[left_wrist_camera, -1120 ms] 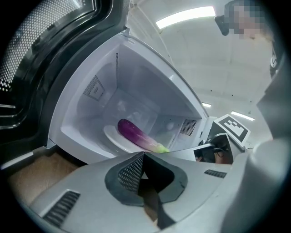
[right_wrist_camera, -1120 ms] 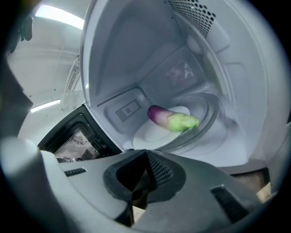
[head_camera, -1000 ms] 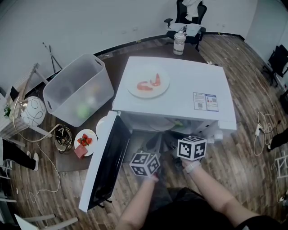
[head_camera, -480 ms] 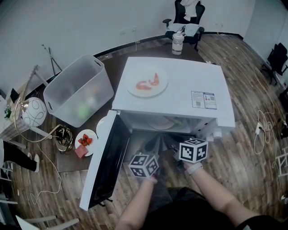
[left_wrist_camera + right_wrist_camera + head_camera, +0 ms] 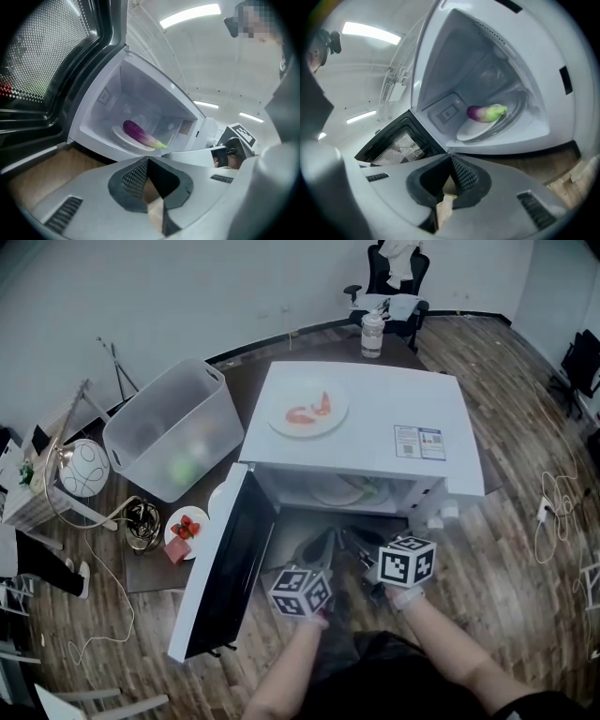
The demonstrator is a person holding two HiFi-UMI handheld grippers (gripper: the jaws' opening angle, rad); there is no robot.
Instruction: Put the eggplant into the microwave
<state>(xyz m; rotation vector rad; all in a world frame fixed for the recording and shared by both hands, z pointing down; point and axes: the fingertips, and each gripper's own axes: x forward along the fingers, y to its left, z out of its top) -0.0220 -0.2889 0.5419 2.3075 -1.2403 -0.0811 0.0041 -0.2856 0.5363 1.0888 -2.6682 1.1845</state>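
The left claw and right claw are pale grey plastic with dark, mesh-textured pads. Each carries a white cube with black square markers, in front of the microwave. The person's clothing is dark.

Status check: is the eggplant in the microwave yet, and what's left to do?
Done: the eggplant lies on the white plate inside the microwave. In hand: nothing; the left hand-held gripper and the right hand-held gripper are both shut and empty, outside the opening. Left: the door stands open, so closing it is probably the only remaining step, if wanted.
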